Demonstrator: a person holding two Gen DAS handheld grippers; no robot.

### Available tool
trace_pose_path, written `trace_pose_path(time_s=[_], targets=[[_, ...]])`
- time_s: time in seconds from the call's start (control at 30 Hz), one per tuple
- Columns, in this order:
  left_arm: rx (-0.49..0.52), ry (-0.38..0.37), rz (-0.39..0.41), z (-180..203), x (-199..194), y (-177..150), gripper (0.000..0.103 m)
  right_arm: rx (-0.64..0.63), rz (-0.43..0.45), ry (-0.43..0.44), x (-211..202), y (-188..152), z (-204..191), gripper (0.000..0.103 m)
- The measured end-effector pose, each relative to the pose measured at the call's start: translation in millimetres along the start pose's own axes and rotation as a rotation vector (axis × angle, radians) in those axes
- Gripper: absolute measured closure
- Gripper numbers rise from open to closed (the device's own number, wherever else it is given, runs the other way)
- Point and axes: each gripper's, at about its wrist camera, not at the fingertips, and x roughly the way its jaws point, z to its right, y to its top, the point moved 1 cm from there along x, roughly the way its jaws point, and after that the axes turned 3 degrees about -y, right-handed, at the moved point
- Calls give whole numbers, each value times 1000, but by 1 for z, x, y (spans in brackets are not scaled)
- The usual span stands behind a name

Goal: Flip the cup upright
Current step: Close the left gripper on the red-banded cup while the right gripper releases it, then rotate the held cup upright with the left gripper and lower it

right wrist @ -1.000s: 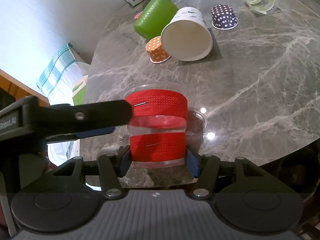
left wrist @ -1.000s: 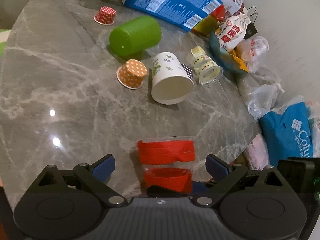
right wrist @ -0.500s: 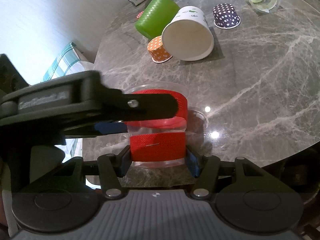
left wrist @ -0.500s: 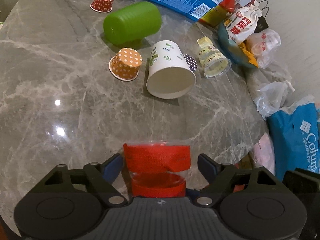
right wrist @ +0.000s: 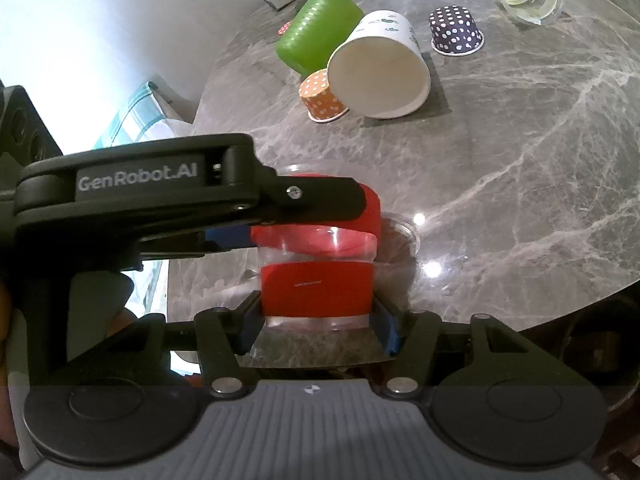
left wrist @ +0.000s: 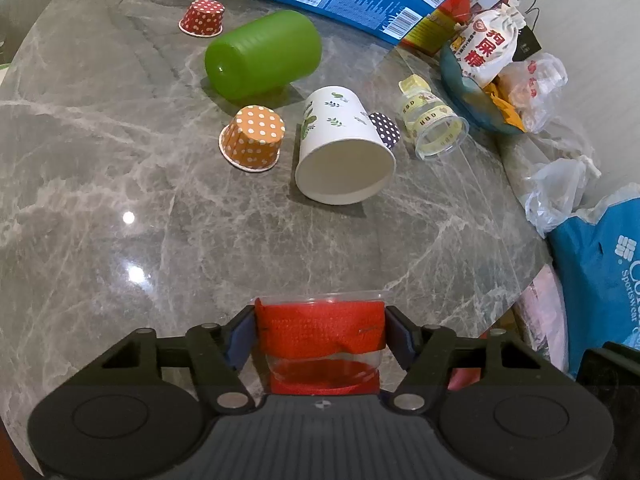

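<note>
A clear plastic cup with two red bands (left wrist: 320, 336) stands near the marble table's front edge, also in the right wrist view (right wrist: 316, 288). My left gripper (left wrist: 320, 334) is shut on its upper red band, blue pads on both sides. My right gripper (right wrist: 318, 314) is shut on its lower red band. In the right wrist view the left gripper's black body (right wrist: 160, 196) reaches in from the left over the cup's top and hides part of the rim.
On the grey marble table (left wrist: 100, 240) lie a green cup (left wrist: 262, 54) and a white paper cup (left wrist: 344, 148) on their sides, plus a clear yellow-banded cup (left wrist: 434, 128). Small dotted cups sit upside down: orange (left wrist: 254, 138), red (left wrist: 202, 18), purple (right wrist: 456, 30). Boxes and bags crowd the right.
My left gripper has moved in around the cup and closed on its upper red band. My right gripper has kept hold of the lower band.
</note>
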Motion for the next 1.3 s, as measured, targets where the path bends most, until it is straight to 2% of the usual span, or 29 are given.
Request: trace_pose_path(time_s=[0.13, 0.2, 0.23, 0.27, 0.37, 0.5, 0.7, 0.8, 0.9, 1.03, 1.2, 1.3], targets=[[15, -2, 14, 2, -2, 0, 35, -12, 4, -3, 0, -1, -5, 33], [20, 3, 20, 2, -4, 0, 35, -14, 14, -15, -4, -3, -2, 23], [23, 6, 18, 2, -4, 0, 35, -16, 17, -17, -5, -3, -1, 12], [23, 5, 15, 2, -4, 1, 35, -22, 18, -21, -8, -5, 1, 8], [32, 5, 13, 3, -4, 0, 35, -42, 19, -47, -15, -13, 4, 8], [57, -6, 36, 5, -6, -2, 35, 0, 78, -39, -36, -19, 20, 7], [116, -33, 147, 9, -19, -11, 35, 76, 181, -35, -58, -24, 45, 7], [149, -42, 206, 11, -28, -14, 35, 91, 219, -61, -65, -28, 54, 7], [185, -31, 265, 12, -35, -17, 35, 81, 314, -123, -71, -33, 57, 7], [242, -24, 350, 13, -45, -24, 35, 17, 459, -159, -75, -39, 52, 7], [337, -18, 496, 15, -61, -34, 34, 12, 582, -180, -76, -37, 50, 7], [372, -6, 558, 17, -67, -38, 34, 31, 613, -168, -78, -35, 53, 7]])
